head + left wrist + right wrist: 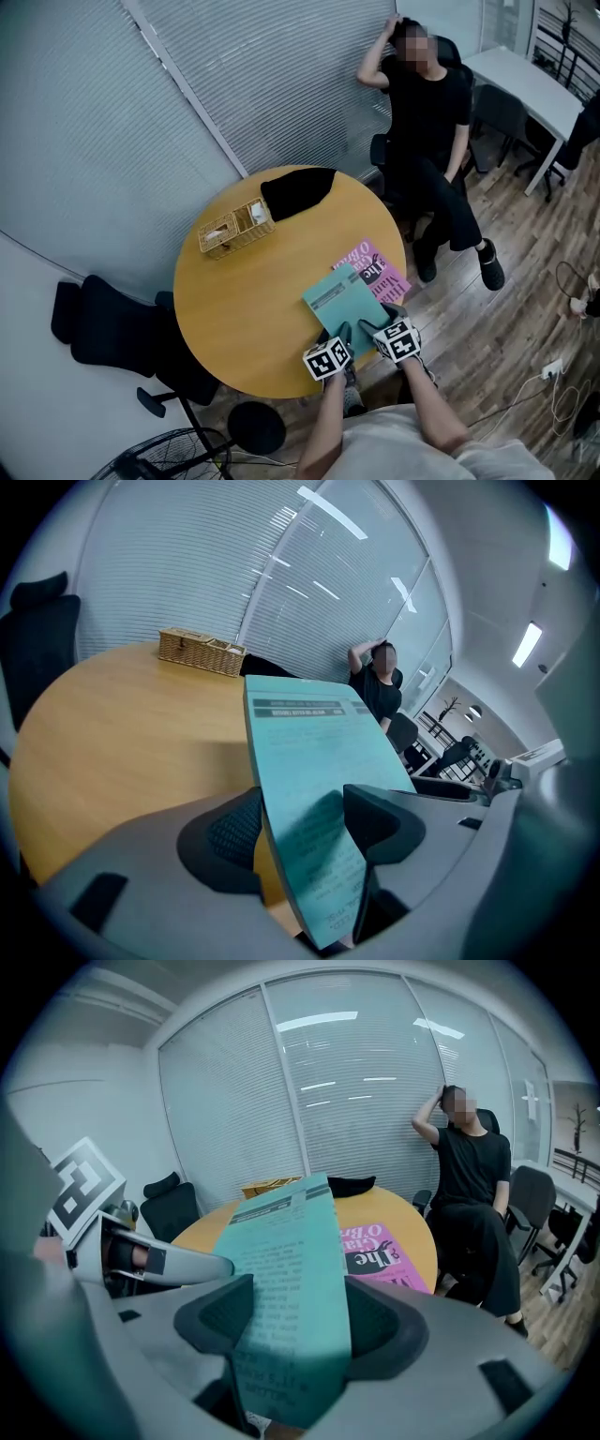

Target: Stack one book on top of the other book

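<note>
At the near edge of the round wooden table (244, 309), both grippers clamp the same teal book (345, 298). The left gripper (337, 335) has its jaws clenched on the book's near end, one pad under the cover and one on top (300, 834). The right gripper (376, 329) pinches that same end just beside it, its two dark pads pressed to either face of the book (295, 1321). The teal book (319, 752) reaches from the table's near edge toward its middle, with its held end raised off the wood. A pink book (384, 267) lies flat at the table's right edge, and in the head view the teal book covers its near-left corner. A wicker basket (236, 227) stands on the far left part of the table, with a black cloth (298, 192) at the far edge. A person in black (427, 122) sits on a chair beyond the table's far right side.
</note>
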`<state>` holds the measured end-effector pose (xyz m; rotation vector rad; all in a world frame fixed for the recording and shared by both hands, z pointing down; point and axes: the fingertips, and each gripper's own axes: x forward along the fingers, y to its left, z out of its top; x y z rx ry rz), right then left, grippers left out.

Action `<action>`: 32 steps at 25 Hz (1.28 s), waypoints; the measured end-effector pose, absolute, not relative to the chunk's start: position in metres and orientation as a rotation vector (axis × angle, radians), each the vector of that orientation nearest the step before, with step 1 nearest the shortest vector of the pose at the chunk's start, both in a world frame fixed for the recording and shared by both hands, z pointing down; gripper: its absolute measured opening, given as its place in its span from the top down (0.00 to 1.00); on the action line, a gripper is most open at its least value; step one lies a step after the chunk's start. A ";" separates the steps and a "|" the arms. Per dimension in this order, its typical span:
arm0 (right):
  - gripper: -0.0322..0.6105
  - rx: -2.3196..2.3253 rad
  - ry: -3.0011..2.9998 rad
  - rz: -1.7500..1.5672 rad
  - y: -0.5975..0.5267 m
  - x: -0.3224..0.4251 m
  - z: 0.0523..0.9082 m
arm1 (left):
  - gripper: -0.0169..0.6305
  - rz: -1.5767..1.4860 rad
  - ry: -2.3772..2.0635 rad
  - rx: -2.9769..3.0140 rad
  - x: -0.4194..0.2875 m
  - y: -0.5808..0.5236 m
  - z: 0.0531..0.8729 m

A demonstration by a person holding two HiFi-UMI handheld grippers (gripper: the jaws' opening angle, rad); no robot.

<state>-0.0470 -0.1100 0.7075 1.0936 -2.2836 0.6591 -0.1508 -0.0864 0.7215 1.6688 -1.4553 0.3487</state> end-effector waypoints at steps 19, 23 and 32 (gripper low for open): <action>0.47 0.889 -2.276 0.726 -0.214 0.032 0.763 | 0.52 0.365 -1.520 1.491 -0.070 -0.181 0.770; 0.47 0.868 -2.261 0.783 -0.226 0.039 0.777 | 0.52 0.391 -1.531 1.475 -0.063 -0.193 0.779; 0.47 0.854 -2.239 0.925 -0.232 0.034 0.799 | 0.52 0.397 -1.604 1.495 -0.068 -0.201 0.795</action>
